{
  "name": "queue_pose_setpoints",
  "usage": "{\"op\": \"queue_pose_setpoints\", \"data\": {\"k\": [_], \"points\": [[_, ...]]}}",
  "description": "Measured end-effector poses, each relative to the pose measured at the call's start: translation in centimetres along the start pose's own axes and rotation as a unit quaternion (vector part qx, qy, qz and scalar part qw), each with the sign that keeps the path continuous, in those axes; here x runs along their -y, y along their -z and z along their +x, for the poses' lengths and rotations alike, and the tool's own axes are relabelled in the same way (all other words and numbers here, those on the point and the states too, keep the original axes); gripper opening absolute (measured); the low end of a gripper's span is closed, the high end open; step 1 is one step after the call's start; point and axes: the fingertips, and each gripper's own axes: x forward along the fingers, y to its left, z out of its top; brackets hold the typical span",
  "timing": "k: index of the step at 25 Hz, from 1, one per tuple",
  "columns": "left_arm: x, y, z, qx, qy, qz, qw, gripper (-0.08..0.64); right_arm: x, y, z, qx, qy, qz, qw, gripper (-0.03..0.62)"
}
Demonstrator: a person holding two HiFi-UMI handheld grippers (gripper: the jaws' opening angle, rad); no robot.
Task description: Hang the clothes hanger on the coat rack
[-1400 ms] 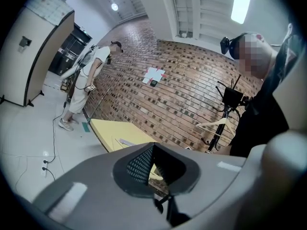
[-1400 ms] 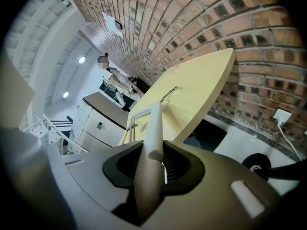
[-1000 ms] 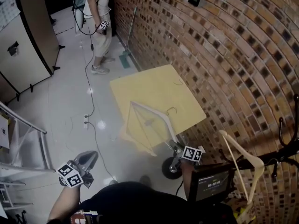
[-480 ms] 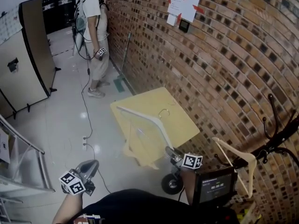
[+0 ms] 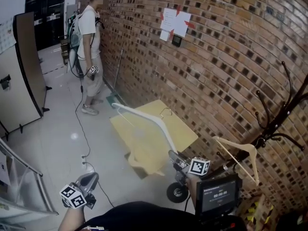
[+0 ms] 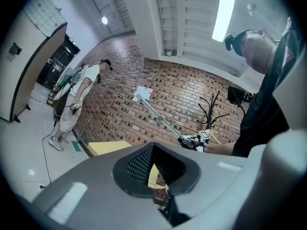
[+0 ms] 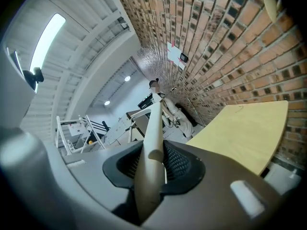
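A pale wooden clothes hanger [image 5: 147,121] with a wire hook is raised over the yellow table, and my right gripper [image 5: 173,156] is shut on one arm of it. In the right gripper view that arm [image 7: 152,143] runs straight up between the pads of the right gripper [image 7: 156,166]. The dark coat rack [image 5: 276,121] stands at the right by the brick wall, apart from the gripper. A second wooden hanger [image 5: 239,155] hangs on one of its branches. My left gripper [image 5: 92,177] is low at the left, shut and empty; in its own view, the left gripper [image 6: 154,170] holds nothing.
A yellow table [image 5: 180,131] stands against the brick wall [image 5: 216,71]. A person [image 5: 89,57] stands further back beside a broom [image 5: 115,78]. A small screen [image 5: 219,194] sits near my right arm. A metal frame [image 5: 19,177] is at the left.
My right gripper has lifted the hanger higher. The view has tilted up, so more of the coat rack shows. The left gripper shifted slightly.
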Motion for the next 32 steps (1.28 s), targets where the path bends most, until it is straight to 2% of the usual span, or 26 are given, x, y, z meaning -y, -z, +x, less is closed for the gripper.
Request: {"op": "queue_pose_setpoints", "data": {"k": [7, 14, 23, 28, 32], "points": [[0.3, 0.7, 0.0, -0.019, 0.042, -0.005, 0.9989, -0.005, -4.9, -1.8, -2.3, 0.033, 0.001, -0.005, 0.999, 0.115], [5.3, 0.2, 3.4, -0.016, 0.067, 0.018, 0.9975, -0.005, -8.5, -5.6, -7.4, 0.038, -0.007, -0.033, 0.999, 0.115], [15.2, 3.0, 9.4, 0.005, 0.106, 0.023, 0.9941, -0.005, -13.7, -14.0, -19.5, 0.044, -0.021, -0.137, 0.989, 0.115], [19.9, 4.9, 11.5, 0.000, 0.116, 0.013, 0.9932, -0.005, -16.5, -18.0, -27.2, 0.054, 0.000, -0.210, 0.976, 0.115], [22.1, 5.8, 12.5, -0.002, 0.125, 0.015, 0.9920, -0.005, -18.5, -21.0, -32.1, 0.081, 0.017, -0.255, 0.963, 0.115]]}}
